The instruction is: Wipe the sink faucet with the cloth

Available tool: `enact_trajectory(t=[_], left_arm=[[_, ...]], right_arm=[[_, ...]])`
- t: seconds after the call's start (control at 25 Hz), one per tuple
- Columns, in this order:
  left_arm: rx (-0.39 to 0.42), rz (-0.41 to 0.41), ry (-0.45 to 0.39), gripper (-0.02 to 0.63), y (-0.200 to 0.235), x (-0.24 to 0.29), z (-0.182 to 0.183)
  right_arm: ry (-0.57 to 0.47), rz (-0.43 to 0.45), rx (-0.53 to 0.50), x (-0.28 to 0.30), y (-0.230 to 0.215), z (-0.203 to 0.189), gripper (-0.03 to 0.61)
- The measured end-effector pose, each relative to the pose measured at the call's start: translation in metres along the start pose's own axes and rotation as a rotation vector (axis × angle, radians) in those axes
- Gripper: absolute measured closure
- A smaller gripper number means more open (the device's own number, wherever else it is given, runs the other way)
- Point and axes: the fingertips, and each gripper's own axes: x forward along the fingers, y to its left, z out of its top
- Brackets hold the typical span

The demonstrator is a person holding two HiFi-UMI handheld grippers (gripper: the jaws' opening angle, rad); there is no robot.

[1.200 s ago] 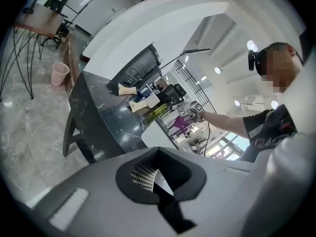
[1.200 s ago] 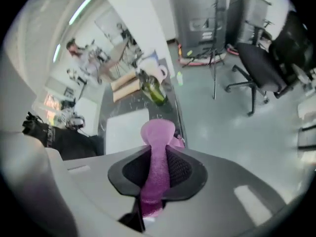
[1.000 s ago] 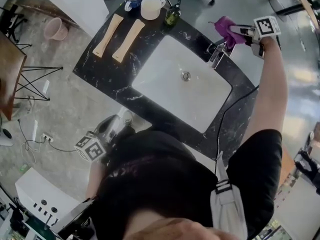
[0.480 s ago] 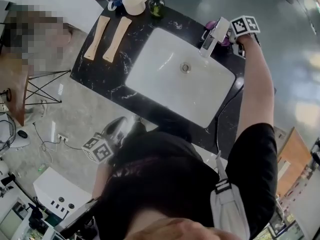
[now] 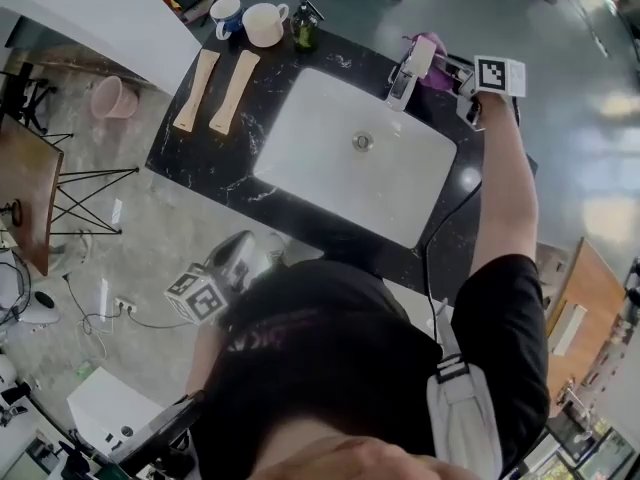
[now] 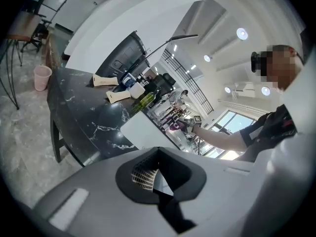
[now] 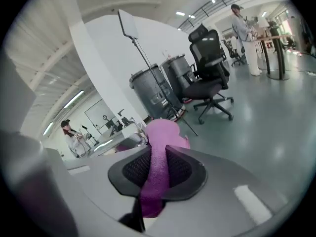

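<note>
The chrome faucet [image 5: 405, 72] stands at the far right rim of the white sink [image 5: 330, 183]. A purple cloth [image 5: 432, 47] bunches against the faucet's far side. My right gripper [image 5: 450, 66] is shut on that cloth, and in the right gripper view the cloth [image 7: 159, 157] runs up between the dark pads. My left gripper [image 5: 238, 258] hangs low beside the person's body, away from the counter. In the left gripper view its jaws [image 6: 155, 179] stand slightly apart with nothing between them.
On the black marble counter [image 5: 200, 153] lie two wooden pieces [image 5: 233, 90], a blue mug [image 5: 227, 10], a cream mug [image 5: 263, 23] and a green bottle [image 5: 304, 33]. A pink bucket [image 5: 108, 96] is on the floor. A cable [image 5: 440, 238] crosses the counter's near right corner.
My right gripper has carried the purple cloth from above and to the right of the faucet down against its far side. The left gripper has hardly shifted.
</note>
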Motion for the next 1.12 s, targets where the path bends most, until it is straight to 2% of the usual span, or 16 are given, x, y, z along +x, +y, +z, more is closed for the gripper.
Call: enact_trajectory(t=[0.08,0.16,0.36,0.48,0.68,0.8,0.88,1.0,1.12], left_arm=[[0.02,-0.042,0.001,0.621,-0.003,0.0,0.005],[0.033,-0.075,0.004,0.621,-0.004,-0.003,0.009],[0.034,-0.122,0.0,0.621,-0.004,-0.008,0.015],[0.037,-0.13,0.004,0.621,-0.005,-0.008,0.015],[0.033,-0.105,0.011,0.621,-0.005,-0.003,0.014],[0.033,-0.077,0.023,0.621,-0.005,0.004,0.009],[0.035,-0.054,0.031,0.621,-0.006,0.008,0.005],[0.041,-0.02,0.034,0.621,-0.005,0.009,0.0],[0.027,0.001,0.027,0.621,-0.002,0.008,0.0]], right_arm=[[-0.074,0.0,-0.015,-0.021,0.02,-0.01,0.505],[-0.102,0.03,-0.049,-0.032,0.043,-0.034,0.504],[-0.074,0.066,-0.136,-0.026,0.079,-0.117,0.505],[-0.032,0.063,-0.18,-0.015,0.089,-0.151,0.505],[0.121,-0.023,-0.386,0.014,0.071,-0.161,0.505],[0.139,-0.078,-0.483,0.032,0.051,-0.145,0.505],[0.078,-0.101,-0.453,0.042,0.039,-0.122,0.505],[-0.047,-0.135,-0.319,0.046,0.022,-0.092,0.505],[-0.129,-0.152,-0.235,0.045,0.016,-0.087,0.505]])
